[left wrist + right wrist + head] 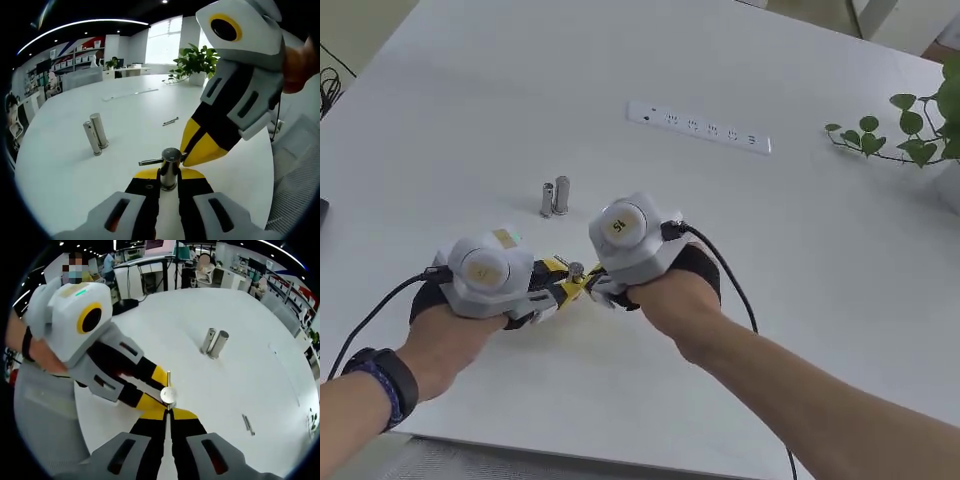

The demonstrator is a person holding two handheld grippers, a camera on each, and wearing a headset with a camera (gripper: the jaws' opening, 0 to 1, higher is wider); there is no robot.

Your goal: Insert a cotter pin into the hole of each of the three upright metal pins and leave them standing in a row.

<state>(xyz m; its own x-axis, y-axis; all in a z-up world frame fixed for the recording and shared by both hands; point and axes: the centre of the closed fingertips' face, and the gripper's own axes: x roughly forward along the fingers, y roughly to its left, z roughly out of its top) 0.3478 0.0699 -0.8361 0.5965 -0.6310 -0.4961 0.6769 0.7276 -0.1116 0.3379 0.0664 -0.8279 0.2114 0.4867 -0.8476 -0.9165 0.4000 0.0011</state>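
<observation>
My left gripper is shut on a short upright metal pin, held just above the white table. A thin cotter pin passes through the pin's hole and sticks out on the far side. My right gripper meets it from the right, shut on the cotter pin just behind the metal pin's round top. In the head view the left gripper and right gripper touch tips around that metal pin. Two more metal pins stand upright side by side beyond them.
A loose cotter pin lies on the table past the grippers. A white power strip lies further back, and a potted plant stands at the right edge. The table's front edge runs close under my arms.
</observation>
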